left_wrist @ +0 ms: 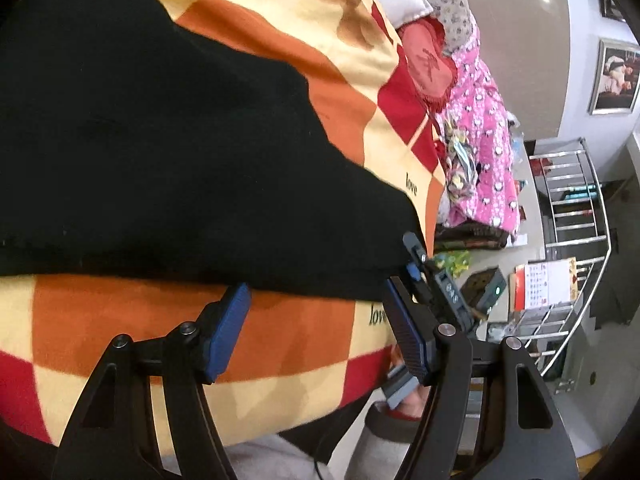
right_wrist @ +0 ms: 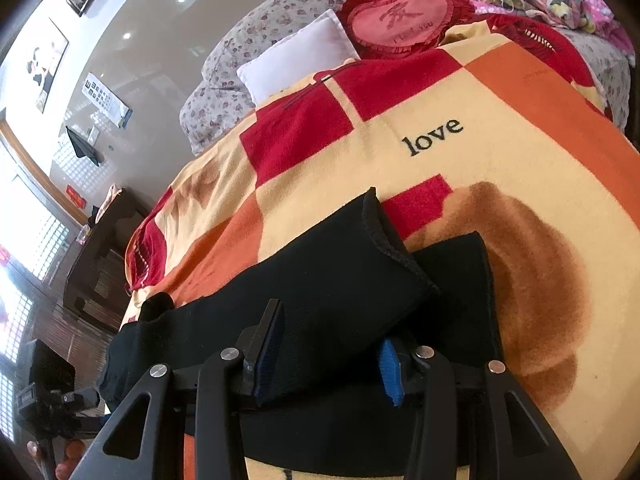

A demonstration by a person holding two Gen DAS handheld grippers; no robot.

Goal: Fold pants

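Black pants (left_wrist: pixel 160 140) lie on a bed covered by a checked red, orange and cream blanket (left_wrist: pixel 160 320). My left gripper (left_wrist: pixel 318 328) stands open just short of the pants' near edge, with only blanket between its blue pads (left_wrist: pixel 228 332). In the right wrist view the pants (right_wrist: pixel 340 280) lie doubled over, their two leg ends pointing away. My right gripper (right_wrist: pixel 330 364) is shut on a thick fold of this black cloth. It also shows in the left wrist view as the right gripper (left_wrist: pixel 414 256) at the pants' right corner, carried by a hand (left_wrist: pixel 412 400).
At the head of the bed lie a white pillow (right_wrist: pixel 300 56), a red heart cushion (right_wrist: pixel 404 20) and a pink quilt (left_wrist: pixel 480 140). A metal rack (left_wrist: pixel 572 220) and a cluttered tabletop stand beyond the bed's edge. A dark cabinet (right_wrist: pixel 104 260) stands on the window side.
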